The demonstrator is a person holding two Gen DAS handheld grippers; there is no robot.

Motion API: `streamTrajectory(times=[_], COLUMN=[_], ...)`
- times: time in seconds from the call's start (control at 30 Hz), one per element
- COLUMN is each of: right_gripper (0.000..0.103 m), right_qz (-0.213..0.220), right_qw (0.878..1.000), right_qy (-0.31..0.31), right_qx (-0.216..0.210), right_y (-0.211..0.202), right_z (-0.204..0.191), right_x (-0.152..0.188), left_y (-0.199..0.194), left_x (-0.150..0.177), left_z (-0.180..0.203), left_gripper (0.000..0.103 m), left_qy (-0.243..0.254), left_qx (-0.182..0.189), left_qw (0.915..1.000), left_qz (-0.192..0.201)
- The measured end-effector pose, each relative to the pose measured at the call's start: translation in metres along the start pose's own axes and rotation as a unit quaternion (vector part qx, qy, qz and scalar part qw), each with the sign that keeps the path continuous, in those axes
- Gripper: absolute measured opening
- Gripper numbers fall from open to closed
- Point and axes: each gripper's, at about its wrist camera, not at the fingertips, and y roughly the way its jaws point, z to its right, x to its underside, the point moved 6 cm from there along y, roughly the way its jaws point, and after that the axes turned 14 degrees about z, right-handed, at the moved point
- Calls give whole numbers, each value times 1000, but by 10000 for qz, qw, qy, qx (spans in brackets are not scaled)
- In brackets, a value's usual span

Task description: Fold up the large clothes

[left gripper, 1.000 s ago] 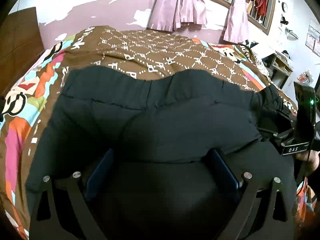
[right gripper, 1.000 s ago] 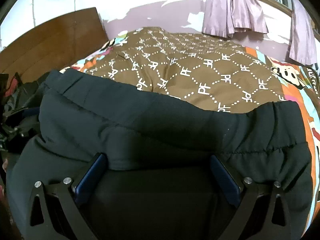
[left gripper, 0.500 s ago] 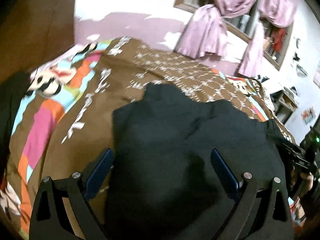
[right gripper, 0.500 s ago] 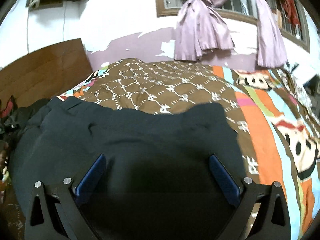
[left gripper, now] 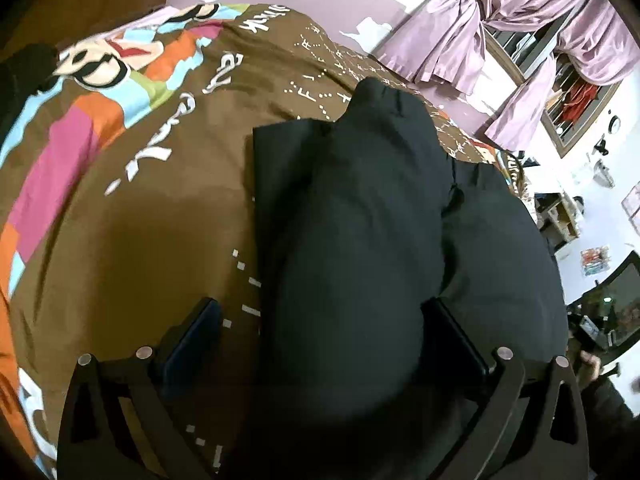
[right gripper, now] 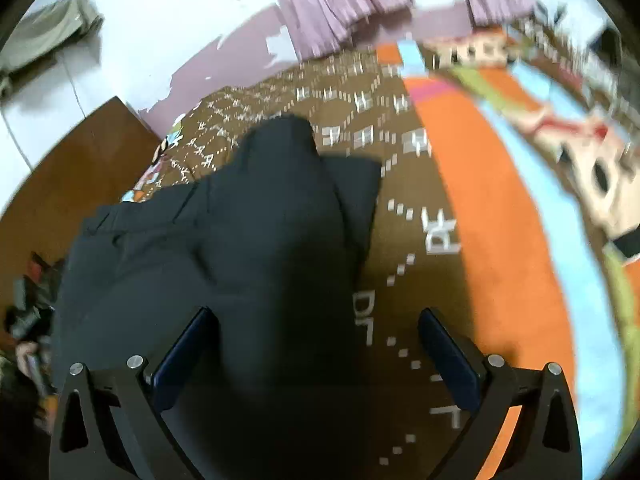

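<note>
A large black garment [left gripper: 360,240] lies folded on a bed with a brown patterned cover [left gripper: 152,200]. In the left wrist view it fills the middle and right, with its left edge straight. My left gripper [left gripper: 320,332] is open above its near end, fingers apart on either side of the cloth. In the right wrist view the garment [right gripper: 240,248] fills the left and middle, ending in a squared corner. My right gripper [right gripper: 320,340] is open above it, fingers wide apart. Neither gripper holds the cloth.
The bed cover [right gripper: 500,240] has orange, blue and pink cartoon panels along its edges. A wooden headboard [right gripper: 80,168] stands at one side. Purple curtains [left gripper: 500,20] hang at a window behind. Shelves and clutter [left gripper: 560,216] stand beside the bed.
Both grippers have pulled back and turned outward from the garment. The raised fold of cloth between the fingers has dropped flat. More of the bed cover shows beside each gripper.
</note>
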Motion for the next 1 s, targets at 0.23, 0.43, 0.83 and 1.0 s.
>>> streamTrajectory(times=[0.23,0.43,0.83,1.0], right_gripper=[103,103,79,59], right_qz=[-110,-422,-620,-573], right_qw=[9996,9971,9969,9976], right_qy=[-168,-195,-267,-244], right_qx=[-215,-605,-414,-312], right_y=[3,15,21,14], right_z=[-9,-28,-44,-49], right_x=[6,11,14,15], left_y=[0,2,-4,-6], left_x=[3,3,4,5], left_z=[-3,-2,16,27], left_gripper=[102,102,99,81], left_qy=[-189,-288,-257,-89], left_qx=[209,355,936,655], left_qw=[9996,9990,9952,9978], left_qz=[24,2,-117,-88])
